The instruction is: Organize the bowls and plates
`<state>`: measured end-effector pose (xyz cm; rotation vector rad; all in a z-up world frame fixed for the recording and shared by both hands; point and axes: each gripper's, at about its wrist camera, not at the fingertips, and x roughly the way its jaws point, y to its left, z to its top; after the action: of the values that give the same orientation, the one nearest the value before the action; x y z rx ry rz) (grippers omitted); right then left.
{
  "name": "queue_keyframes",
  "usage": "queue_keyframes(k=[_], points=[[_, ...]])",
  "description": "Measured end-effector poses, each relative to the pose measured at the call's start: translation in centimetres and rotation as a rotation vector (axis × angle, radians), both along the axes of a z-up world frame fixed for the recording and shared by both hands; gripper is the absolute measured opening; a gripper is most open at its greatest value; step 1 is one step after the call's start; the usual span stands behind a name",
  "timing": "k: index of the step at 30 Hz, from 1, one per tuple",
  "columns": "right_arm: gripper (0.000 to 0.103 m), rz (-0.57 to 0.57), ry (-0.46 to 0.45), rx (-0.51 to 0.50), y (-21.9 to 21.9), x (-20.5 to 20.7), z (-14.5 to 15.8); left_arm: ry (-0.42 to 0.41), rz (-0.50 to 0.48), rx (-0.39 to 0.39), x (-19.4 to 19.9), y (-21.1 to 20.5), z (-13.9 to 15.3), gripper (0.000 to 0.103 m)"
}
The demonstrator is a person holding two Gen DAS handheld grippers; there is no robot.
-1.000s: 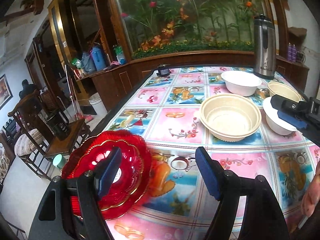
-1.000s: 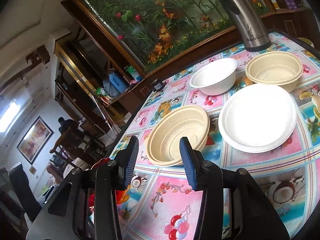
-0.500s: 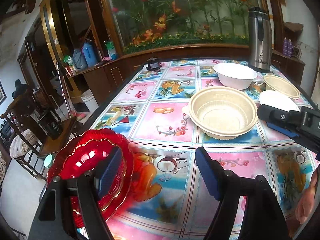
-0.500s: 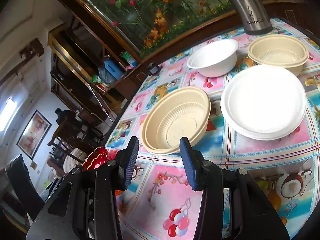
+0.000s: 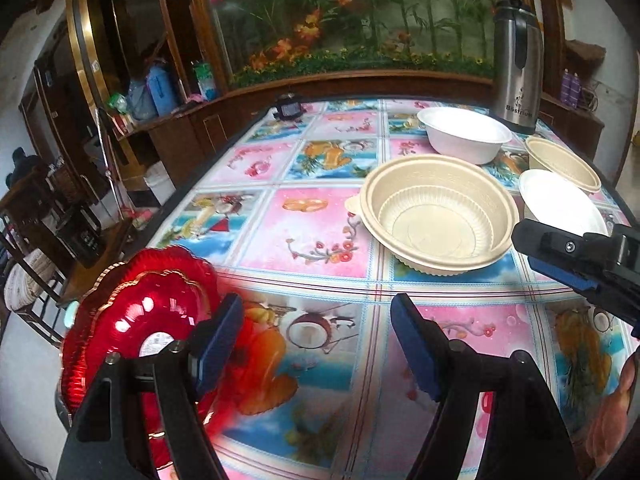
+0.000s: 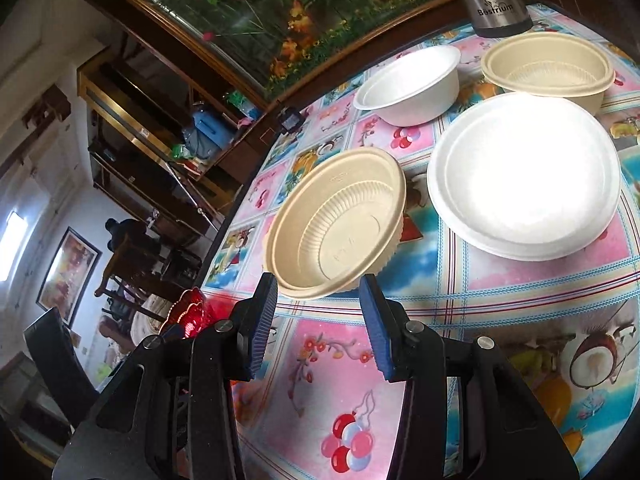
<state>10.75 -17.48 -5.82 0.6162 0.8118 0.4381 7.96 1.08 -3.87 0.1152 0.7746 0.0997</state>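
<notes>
Grippers from both hands hung low over a table (image 5: 320, 216) covered in a bright patterned cloth, each tilted downward. The left gripper (image 5: 316, 344) had its blue-padded jaws wide apart with only cloth between them; red scalloped plates (image 5: 140, 312), stacked at the table's left edge, sat just beside its left finger, partly hidden behind it and blurred. The right gripper (image 6: 318, 320) had its jaws part-way apart and empty, just short of the near rim of a beige ribbed bowl (image 6: 340, 224); whether they touched the rim could not be told.

Beyond that bowl stood a white bowl (image 6: 412, 84), a second beige bowl (image 6: 548, 68) and, nearer, a white plate (image 6: 524, 176), glaring and washed out. A steel flask (image 5: 516, 68) stood at the far right, cut off at the top in the right wrist view.

Only the left wrist view showed the right gripper entering from the right edge, covering part of the white plate, and a sliver of a hand (image 5: 612, 412) at the lower right. The right wrist view showed just a corner of the red plates.
</notes>
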Motion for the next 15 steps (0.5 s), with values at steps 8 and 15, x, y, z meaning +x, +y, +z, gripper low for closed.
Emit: queue_keyframes(k=[8, 15], points=[[0.043, -0.063, 0.048, 0.01, -1.1, 0.8, -0.8, 0.076, 0.043, -0.043, 3.5, 0.4, -1.5, 0.076], [0.043, -0.103, 0.114, 0.073, -1.8, 1.7, -1.9, 0.117, 0.104, -0.184, 6.1, 1.7, -1.1, 0.076]])
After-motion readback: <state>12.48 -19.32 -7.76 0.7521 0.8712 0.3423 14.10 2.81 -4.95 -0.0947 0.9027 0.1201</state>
